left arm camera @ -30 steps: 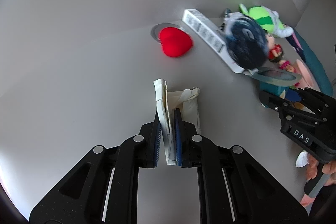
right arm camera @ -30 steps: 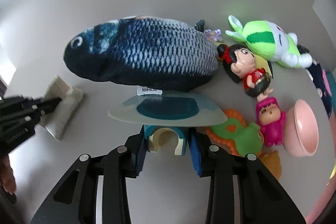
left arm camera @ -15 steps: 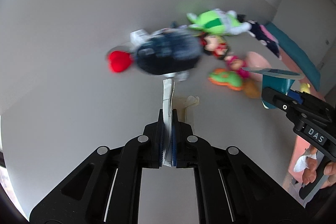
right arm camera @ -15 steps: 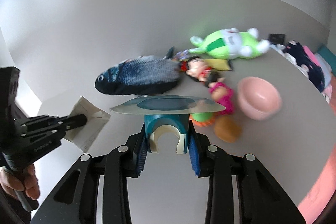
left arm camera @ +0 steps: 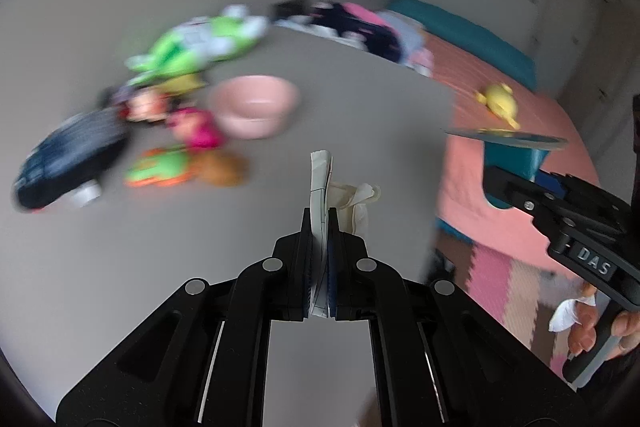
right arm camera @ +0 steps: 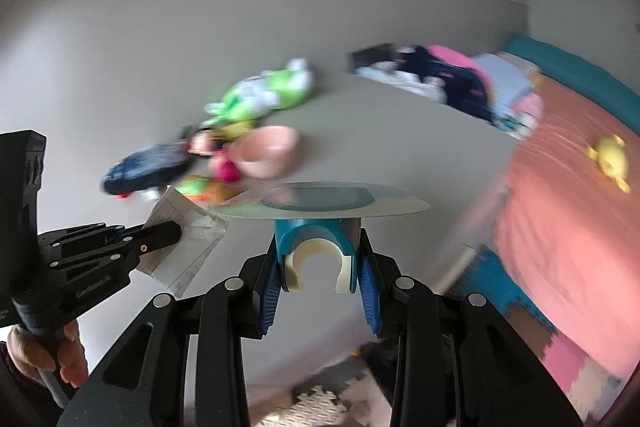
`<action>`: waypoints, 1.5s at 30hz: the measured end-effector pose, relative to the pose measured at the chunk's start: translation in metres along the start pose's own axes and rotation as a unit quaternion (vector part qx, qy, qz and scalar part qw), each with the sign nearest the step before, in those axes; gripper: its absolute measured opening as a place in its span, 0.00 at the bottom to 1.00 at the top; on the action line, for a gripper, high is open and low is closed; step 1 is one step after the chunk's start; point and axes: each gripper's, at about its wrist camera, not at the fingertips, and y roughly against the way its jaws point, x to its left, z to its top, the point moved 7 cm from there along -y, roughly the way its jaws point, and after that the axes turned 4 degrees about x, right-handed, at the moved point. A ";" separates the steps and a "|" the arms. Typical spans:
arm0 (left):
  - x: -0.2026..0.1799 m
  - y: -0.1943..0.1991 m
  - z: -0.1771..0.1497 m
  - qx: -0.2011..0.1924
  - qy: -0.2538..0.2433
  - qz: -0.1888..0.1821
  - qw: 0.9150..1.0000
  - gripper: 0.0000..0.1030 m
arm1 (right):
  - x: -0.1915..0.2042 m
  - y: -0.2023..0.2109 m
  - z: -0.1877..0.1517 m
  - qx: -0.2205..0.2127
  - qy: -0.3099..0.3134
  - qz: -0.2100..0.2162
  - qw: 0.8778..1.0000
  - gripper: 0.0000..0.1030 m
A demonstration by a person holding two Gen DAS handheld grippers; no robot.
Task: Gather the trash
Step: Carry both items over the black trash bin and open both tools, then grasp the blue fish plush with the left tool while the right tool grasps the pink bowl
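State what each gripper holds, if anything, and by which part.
The left gripper pinches a flattened white paper package at its near end. The right gripper clamps a teal cup by its sides, below its peeled lid.

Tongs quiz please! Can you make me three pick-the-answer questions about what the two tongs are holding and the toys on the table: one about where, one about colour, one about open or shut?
1. Where is the yellow toy?
A. on the grey table
B. on the pink bed
C. in the bowl

2. What colour is the bowl?
A. pink
B. blue
C. black

3. How are the left tongs?
A. wide open and empty
B. shut on the white paper carton
C. shut on the bowl

Answers:
1. B, since it lies alone on the pink bed, past the edge of the table.
2. A, as the bowl beside the blurry toys is pale pink.
3. B, because the flattened white paper carton is pinched between the two fingers, while the right tongs grip the teal cup.
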 end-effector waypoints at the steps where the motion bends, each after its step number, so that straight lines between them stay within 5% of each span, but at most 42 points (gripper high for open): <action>1: -0.020 -0.007 0.002 0.003 -0.015 -0.011 1.000 0.05 | -0.018 0.004 -0.005 0.001 -0.013 -0.011 1.000 0.35; 9: -0.148 -0.059 -0.005 0.043 -0.125 -0.067 0.989 0.05 | -0.123 0.015 -0.041 0.021 -0.091 -0.077 0.993 0.35; 14: -0.196 -0.093 -0.019 0.080 -0.158 -0.090 0.980 0.05 | -0.176 0.003 -0.063 0.051 -0.152 -0.103 0.982 0.35; 15: -0.202 -0.102 -0.023 0.093 -0.168 -0.092 0.977 0.07 | -0.189 0.001 -0.068 0.056 -0.172 -0.119 0.976 0.44; 16: -0.205 -0.107 -0.025 0.100 -0.170 -0.088 0.976 0.13 | -0.199 0.000 -0.070 0.055 -0.191 -0.131 0.971 0.71; 18: -0.204 -0.117 -0.029 0.108 -0.166 -0.073 0.978 0.92 | -0.215 0.005 -0.074 0.033 -0.229 -0.144 0.962 0.86; 31: -0.176 -0.112 -0.021 0.066 -0.154 -0.054 0.984 0.94 | -0.207 0.009 -0.065 -0.036 -0.235 -0.119 0.964 0.97; 45: -0.058 -0.067 0.003 0.028 -0.095 0.006 0.995 0.94 | -0.090 -0.025 -0.017 -0.004 -0.130 -0.045 0.991 0.97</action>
